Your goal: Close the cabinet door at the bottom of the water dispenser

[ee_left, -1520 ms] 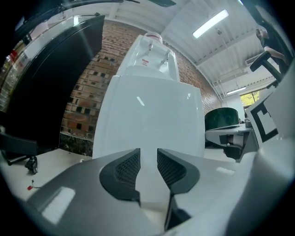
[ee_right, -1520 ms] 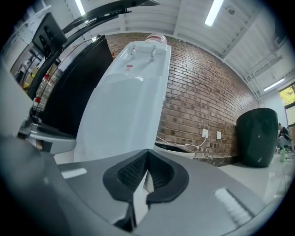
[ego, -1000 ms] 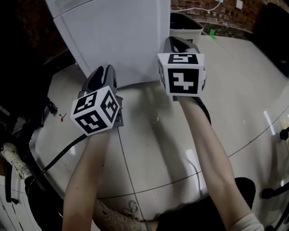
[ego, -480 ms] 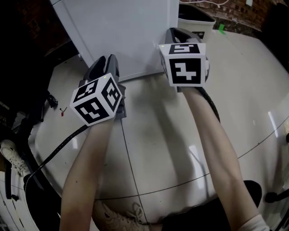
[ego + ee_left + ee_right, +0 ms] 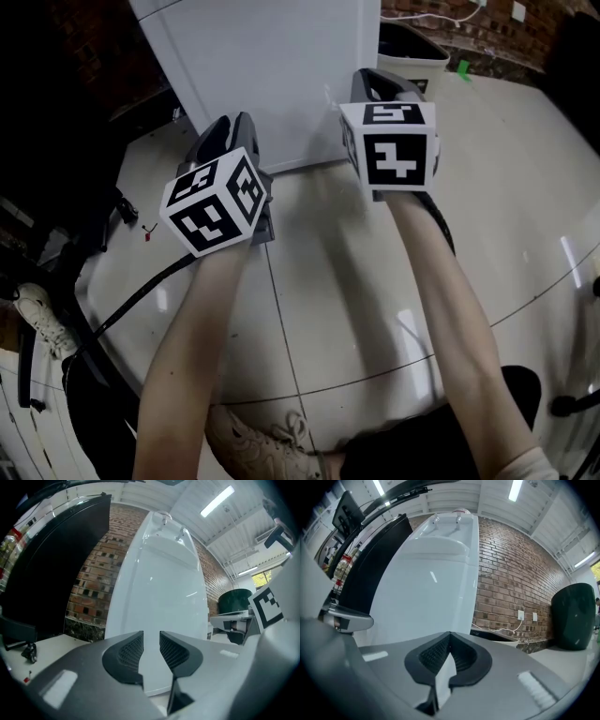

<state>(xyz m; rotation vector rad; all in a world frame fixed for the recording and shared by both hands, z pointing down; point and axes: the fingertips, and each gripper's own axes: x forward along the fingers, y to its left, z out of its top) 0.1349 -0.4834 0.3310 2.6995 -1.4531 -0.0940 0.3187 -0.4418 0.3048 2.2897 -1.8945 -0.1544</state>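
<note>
The white water dispenser [image 5: 272,66] stands upright on the floor ahead of me; its lower front panel [image 5: 281,112] looks flat and flush with the body. My left gripper [image 5: 234,127] points level at the panel's lower left, a short way from it, jaws a narrow gap apart with nothing between them [image 5: 151,641]. My right gripper [image 5: 380,80] is shut and empty, level, at the panel's right edge [image 5: 449,641]. Whether it touches the panel is hidden. The dispenser [image 5: 159,597] fills both gripper views [image 5: 426,588].
A bin with a dark rim [image 5: 408,52] stands behind the dispenser's right side by a brick wall [image 5: 469,23]. A dark cabinet [image 5: 56,84] is at the left. A black cable [image 5: 131,300] and a shoe [image 5: 37,319] lie on the pale tiled floor [image 5: 319,300].
Both grippers have edged forward toward the dispenser's front. The right one now sits at the panel's right edge. Jaws look unchanged.
</note>
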